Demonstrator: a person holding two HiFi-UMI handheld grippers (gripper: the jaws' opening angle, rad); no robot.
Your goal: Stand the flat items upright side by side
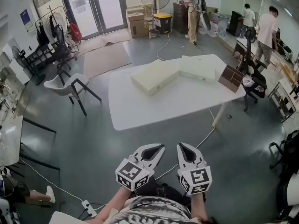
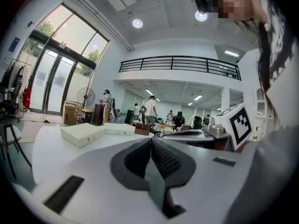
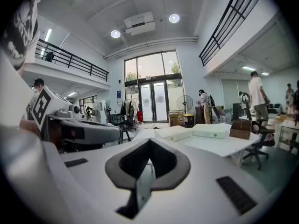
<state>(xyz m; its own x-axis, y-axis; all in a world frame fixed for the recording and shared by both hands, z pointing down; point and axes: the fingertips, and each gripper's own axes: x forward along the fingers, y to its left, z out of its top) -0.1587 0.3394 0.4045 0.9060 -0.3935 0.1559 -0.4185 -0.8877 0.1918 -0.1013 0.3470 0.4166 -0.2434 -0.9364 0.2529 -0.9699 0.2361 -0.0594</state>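
Observation:
Two flat cream boxes lie on the white table (image 1: 140, 106): one (image 1: 154, 76) near the middle, the other (image 1: 198, 69) to its right, touching at a corner. A brown rack (image 1: 231, 78) stands at the table's right end. My left gripper (image 1: 160, 148) and right gripper (image 1: 182, 147) hang side by side over the floor, well short of the table, both shut and empty. In the left gripper view the boxes (image 2: 83, 134) lie far ahead beyond the shut left gripper (image 2: 150, 140). The right gripper view shows them (image 3: 173, 133) past the shut right gripper (image 3: 149, 141).
A grey chair (image 1: 70, 87) stands left of the table. A cable (image 1: 187, 153) runs across the floor between me and the table. An office chair (image 1: 254, 83) sits at the table's right end. People stand at benches in the back right. Another white tabletop (image 1: 9, 139) is at the left edge.

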